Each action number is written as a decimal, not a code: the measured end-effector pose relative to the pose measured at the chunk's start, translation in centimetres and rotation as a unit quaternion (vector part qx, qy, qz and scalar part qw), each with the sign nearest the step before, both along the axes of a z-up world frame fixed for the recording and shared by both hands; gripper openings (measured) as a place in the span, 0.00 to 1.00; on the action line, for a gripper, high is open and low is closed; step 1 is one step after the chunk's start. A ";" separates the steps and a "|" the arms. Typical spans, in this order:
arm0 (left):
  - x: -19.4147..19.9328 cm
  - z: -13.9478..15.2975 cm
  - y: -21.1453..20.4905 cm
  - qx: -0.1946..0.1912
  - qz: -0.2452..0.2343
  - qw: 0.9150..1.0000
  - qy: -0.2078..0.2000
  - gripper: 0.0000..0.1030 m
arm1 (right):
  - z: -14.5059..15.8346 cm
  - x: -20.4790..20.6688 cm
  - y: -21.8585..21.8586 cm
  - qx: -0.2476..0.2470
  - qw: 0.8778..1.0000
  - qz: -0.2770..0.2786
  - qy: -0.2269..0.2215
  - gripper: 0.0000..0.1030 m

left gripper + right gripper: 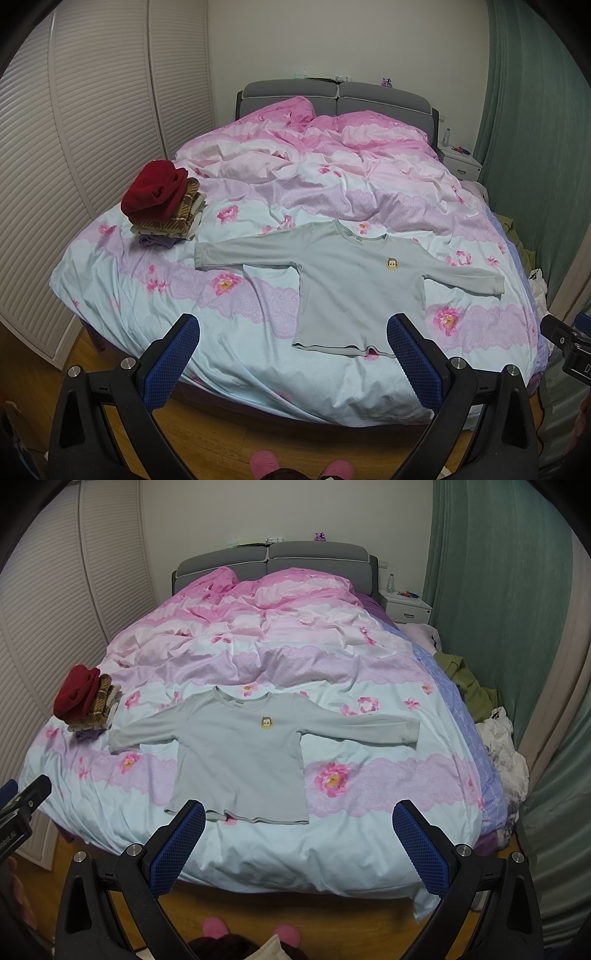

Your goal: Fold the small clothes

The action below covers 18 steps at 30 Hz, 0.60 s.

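Observation:
A small pale grey-blue long-sleeved shirt (351,284) (243,749) lies flat and face up on the foot of the bed, both sleeves spread out sideways, a small cartoon badge on its chest. My left gripper (291,325) hangs open above the bed's front edge, just short of the shirt's hem, holding nothing. My right gripper (299,810) is open too, back from the hem and a little to its right. The left one's tip shows at the right wrist view's left edge.
A stack of folded clothes (162,203) (86,701) topped by a red garment sits at the bed's left side. A rumpled pink floral duvet (314,162) covers the bed. Loose clothes (469,690) lie on the right. Louvred wardrobe doors stand left, green curtain right. Pink slippers (264,463) are on the wooden floor.

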<state>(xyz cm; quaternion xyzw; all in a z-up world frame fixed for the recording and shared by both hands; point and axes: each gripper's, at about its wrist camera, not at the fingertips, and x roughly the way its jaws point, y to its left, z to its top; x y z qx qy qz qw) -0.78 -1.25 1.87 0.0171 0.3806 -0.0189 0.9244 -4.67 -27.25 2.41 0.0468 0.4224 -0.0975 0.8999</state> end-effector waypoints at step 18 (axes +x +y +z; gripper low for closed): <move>-0.1 -0.2 0.2 -0.001 0.001 1.000 0.000 1.00 | -0.2 0.3 0.0 -0.001 1.000 0.000 0.000 0.99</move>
